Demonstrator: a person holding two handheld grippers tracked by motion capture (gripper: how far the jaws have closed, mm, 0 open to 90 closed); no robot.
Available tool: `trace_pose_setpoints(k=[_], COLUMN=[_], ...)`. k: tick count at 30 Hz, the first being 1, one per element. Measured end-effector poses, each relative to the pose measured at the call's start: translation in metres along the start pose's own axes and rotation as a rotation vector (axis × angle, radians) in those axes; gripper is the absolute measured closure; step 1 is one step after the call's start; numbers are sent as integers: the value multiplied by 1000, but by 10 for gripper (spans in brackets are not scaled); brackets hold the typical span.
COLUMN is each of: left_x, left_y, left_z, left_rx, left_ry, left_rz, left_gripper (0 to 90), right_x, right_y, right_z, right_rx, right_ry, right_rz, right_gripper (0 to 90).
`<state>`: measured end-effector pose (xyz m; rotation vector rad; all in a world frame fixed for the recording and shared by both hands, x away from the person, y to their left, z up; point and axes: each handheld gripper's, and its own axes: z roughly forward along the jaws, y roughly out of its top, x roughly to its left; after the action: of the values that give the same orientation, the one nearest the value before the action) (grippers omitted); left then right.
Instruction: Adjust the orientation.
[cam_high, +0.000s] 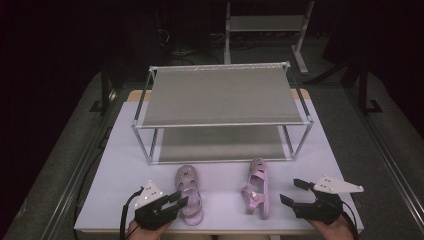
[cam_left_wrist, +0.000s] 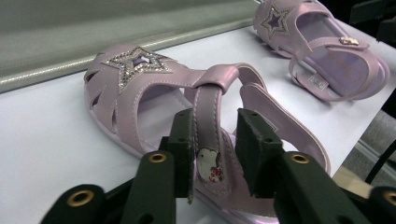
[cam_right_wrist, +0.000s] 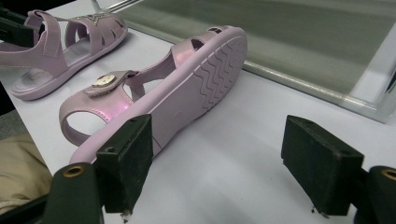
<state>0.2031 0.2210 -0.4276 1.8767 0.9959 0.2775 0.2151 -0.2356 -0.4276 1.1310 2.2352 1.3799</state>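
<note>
**Two pink sandals in front of the shoe rack**

Dark surroundings hide most of the room; only the pale desk (cam_high: 125, 165) and the metal shoe rack (cam_high: 220, 95) on its far half are easy to see. Both shelves of the rack carry nothing. The person's hands are cut off at the bottom edge of the high view.

On the near part of the desk, the left sandal (cam_high: 189, 194) stands on its sole, its long axis running near to far, the toe with the glitter star pointing to the rack. The right sandal (cam_high: 256, 188) lies tilted on its side, also near to far, the toe toward the rack; in the right gripper view its wavy sole (cam_right_wrist: 205, 79) faces the camera.

The left gripper (cam_left_wrist: 215, 144) has its fingers (cam_left_wrist: 254, 149) on both sides of the left sandal's ankle strap (cam_left_wrist: 205, 116). One finger touches the strap, the other stands a little apart, so the grasp is not closed. The right gripper (cam_high: 295, 192) is just beside the right sandal's heel, on the right, its fingers (cam_right_wrist: 126, 158) released and spread wide, with nothing between them.
</note>
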Motion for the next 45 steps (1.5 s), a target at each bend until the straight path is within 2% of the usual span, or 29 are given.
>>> trace_pose_setpoints(k=[4,9,10,14,21,28,34,41,45], left_x=[3,6,7,8,5,0,-1,7,12], left_y=[-1,1,2,2,6,10,18,25,30], left_z=[-3,-10,-11,-16,-27,-30,-24,-5,8], left_rx=[-17,-67,-74,-96,-165,-220,-265,-312,-318], left_ry=[8,58,57,49,16,-17,-8,25,11], left_rz=[-35,-20,-22,-36,-63,-97,-107,-148,-168], left_gripper=[744,801,812,827,839,839,839,838,838], right_x=[0,0,0,0,0,1,2,2,3], right_y=[0,0,0,0,-1,-1,-1,0,1], right_z=[0,0,0,0,0,-1,0,-1,-1], right_rx=[1,0,1,3,3,0,-3,-14,-18], right_ry=[1,1,3,3,-2,-5,-4,-2,4], right_rz=[0,0,3,0,2,7,5,9,6], right_gripper=[247,247,247,247,247,247,247,247,247])
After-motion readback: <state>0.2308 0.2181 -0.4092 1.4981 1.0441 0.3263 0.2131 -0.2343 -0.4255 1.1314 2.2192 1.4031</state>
